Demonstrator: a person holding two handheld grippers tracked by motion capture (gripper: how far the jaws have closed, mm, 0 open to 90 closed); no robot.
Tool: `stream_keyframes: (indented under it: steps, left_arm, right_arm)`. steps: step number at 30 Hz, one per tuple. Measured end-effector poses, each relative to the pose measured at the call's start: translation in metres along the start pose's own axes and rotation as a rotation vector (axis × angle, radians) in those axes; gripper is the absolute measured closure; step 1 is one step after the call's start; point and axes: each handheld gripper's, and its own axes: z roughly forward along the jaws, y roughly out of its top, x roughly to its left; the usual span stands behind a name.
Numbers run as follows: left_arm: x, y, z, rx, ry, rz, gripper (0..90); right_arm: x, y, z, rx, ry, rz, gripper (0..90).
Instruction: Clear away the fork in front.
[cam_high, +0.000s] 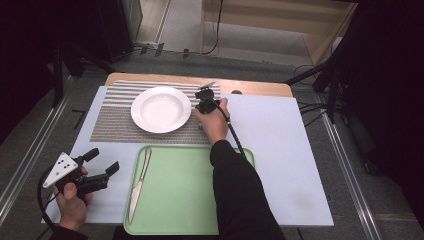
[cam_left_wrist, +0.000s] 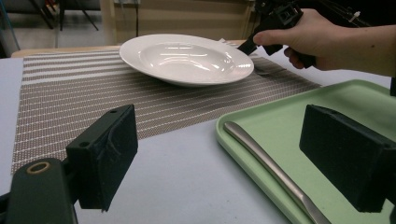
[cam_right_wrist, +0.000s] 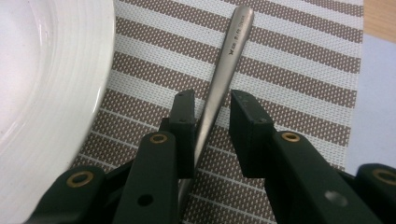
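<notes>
Table-setting work is in hand. Nearest the person, the left gripper (cam_high: 102, 162) hovers low over the pale blue-grey table surface (cam_high: 280, 150), its jaws standing wide apart and empty. The hand holding it is level, with the jaws pointed forward and to the right. Just to their right lies the light green plastic tray (cam_high: 190, 200), and along its near edge rests a slim silver metal table knife (cam_high: 140, 182), not yet picked up.

Farther out, the right gripper (cam_right_wrist: 208, 133) is reached across the tray to the brown-and-white striped woven placemat (cam_high: 117, 122), the dark-sleeved forearm stretched forward and the wrist tipped downward. Its jaws are apart, with a slim silver metal utensil handle (cam_right_wrist: 226, 56) lying flat on the mat between them and against the left pad. The handle looks released rather than gripped. Immediately left of this gripper sits the round white ceramic deep plate (cam_right_wrist: 42, 84).

Judging from this, the piece is being laid beside the plate. The next move calls for lifting the right gripper straight off without dragging the handle, then closing the left jaws squarely around the knife.
</notes>
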Motion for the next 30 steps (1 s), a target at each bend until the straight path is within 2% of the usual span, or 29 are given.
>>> stream_keyframes:
  steps: [2,3,9,12,14,16,18,22,25,28,30]
  left_arm:
    - [0.0,0.0,0.0,0.004,0.0,0.0,11.2]
    - [0.0,0.0,0.0,0.005,0.0,0.002,11.2]
    - [0.0,0.0,0.0,0.004,-0.001,0.001,11.2]
    - [0.0,0.0,0.0,0.006,-0.002,0.002,11.2]
    - [0.0,0.0,0.0,0.007,-0.002,0.004,11.2]
    - [0.0,0.0,0.0,0.005,-0.002,0.004,11.2]
    - [0.0,0.0,0.0,0.006,-0.002,0.004,11.2]
    - [0.0,0.0,0.0,0.005,-0.003,0.003,11.2]
    - [0.0,0.0,0.001,0.003,-0.004,0.003,11.2]
    - [0.0,0.0,0.0,0.008,-0.003,0.004,11.2]
    - [0.0,0.0,0.0,0.004,-0.006,0.005,11.2]
  right_arm:
    - [-0.001,0.0,0.0,-0.002,0.006,0.008,70.0]
    - [-0.001,0.0,0.0,-0.003,0.009,0.03,70.2]
    - [0.001,0.0,0.0,-0.001,-0.003,0.033,69.7]
    - [-0.005,0.0,0.0,-0.008,0.043,0.047,69.2]
    - [-0.005,-0.001,0.0,-0.011,0.05,0.052,69.2]
    - [-0.003,0.0,0.0,-0.005,0.038,0.067,69.0]
    - [0.001,0.0,0.0,-0.003,0.002,0.046,69.3]
    - [0.003,-0.001,0.001,-0.014,-0.011,0.054,70.3]
    - [0.008,0.0,0.0,-0.006,-0.029,0.075,75.1]
    - [0.008,-0.001,0.0,-0.01,-0.025,0.068,75.4]
    - [0.005,0.001,0.0,0.002,-0.004,0.092,78.1]
